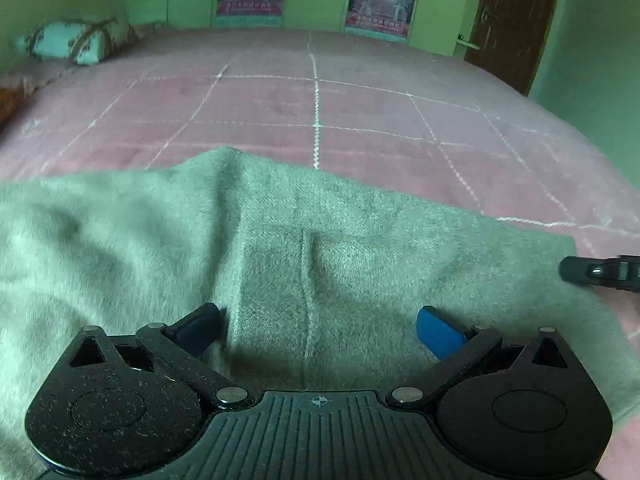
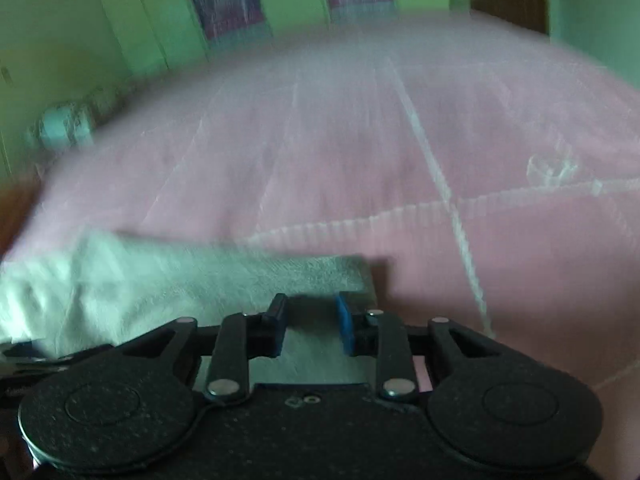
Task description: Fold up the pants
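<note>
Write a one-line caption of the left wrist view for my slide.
Left tool, open, hovers over grey pants on a pink bedspread.

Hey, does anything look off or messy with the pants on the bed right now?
Nothing damaged or spilled. The grey pants are not flat: a raised ridge runs up the fabric ahead of the left gripper, whose jaws stand wide open over it. The pink bedspread looks smooth. The right wrist view is blurred.
</note>
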The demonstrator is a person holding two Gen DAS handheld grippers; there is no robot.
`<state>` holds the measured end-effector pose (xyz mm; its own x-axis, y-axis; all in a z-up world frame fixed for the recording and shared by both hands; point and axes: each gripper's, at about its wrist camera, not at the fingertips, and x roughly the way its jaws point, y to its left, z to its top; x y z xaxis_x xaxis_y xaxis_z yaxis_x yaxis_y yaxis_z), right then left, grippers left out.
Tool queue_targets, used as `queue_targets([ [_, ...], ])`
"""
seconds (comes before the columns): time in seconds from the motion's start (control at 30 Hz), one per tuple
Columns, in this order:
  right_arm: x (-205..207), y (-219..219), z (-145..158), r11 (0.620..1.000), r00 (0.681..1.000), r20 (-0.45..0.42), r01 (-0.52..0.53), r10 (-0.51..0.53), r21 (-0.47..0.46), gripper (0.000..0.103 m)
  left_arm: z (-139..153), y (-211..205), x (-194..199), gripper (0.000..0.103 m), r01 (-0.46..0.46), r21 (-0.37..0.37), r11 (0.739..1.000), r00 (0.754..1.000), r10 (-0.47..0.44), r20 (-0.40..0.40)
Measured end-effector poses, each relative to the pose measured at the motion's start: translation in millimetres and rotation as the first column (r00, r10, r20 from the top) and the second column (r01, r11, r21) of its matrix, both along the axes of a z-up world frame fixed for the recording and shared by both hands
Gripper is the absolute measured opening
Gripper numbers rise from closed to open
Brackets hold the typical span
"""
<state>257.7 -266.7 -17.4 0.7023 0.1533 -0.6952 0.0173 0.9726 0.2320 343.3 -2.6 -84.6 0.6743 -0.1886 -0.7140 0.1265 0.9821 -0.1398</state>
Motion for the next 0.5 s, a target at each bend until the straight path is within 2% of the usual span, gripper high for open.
queue_targets([
  [0.1,-48.6,-9.5,19.8,0.998,0.987,0.161,-0.016,0.007,0.056,0.021,17.5,33.0,-47.4,0.103,0.01,-0.135,0.991,0.991,0.008,0.131],
  [0.17,-73.6,-14.4,22.6,0.996,0.976,0.22,-0.024,0.005,0.085,0.029,21.6,66.2,-76.2,0.103,-0.001,-0.204,0.979,0.987,0.034,0.155],
  [0.2,-79.6,-16.5,21.0,0.994,0.975,0.22,-0.03,0.005,0.107,0.03,22.4,84.5,-94.4,0.103,-0.022,-0.214,0.977,0.986,0.057,0.16],
  [0.3,-93.0,-12.6,11.8,0.99,0.976,0.215,-0.003,-0.028,0.144,0.032,26.6,139.9,-128.1,0.103,-0.155,-0.158,0.975,0.968,0.182,0.175],
  [0.37,-95.4,-8.2,8.5,0.987,0.978,0.203,0.018,-0.051,0.162,0.032,28.1,179.8,-143.0,0.103,-0.212,-0.189,0.959,0.949,0.248,0.194],
  [0.43,-91.6,-0.8,4.2,0.983,0.98,0.189,0.022,-0.058,0.185,0.033,22.6,224.0,-144.5,0.103,-0.291,-0.257,0.922,0.927,0.338,0.164],
  [0.5,-90.5,11.3,5.8,0.984,0.982,0.185,0.008,-0.041,0.177,0.033,6.9,268.4,-138.8,0.103,-0.396,-0.34,0.853,0.881,0.457,0.122],
])
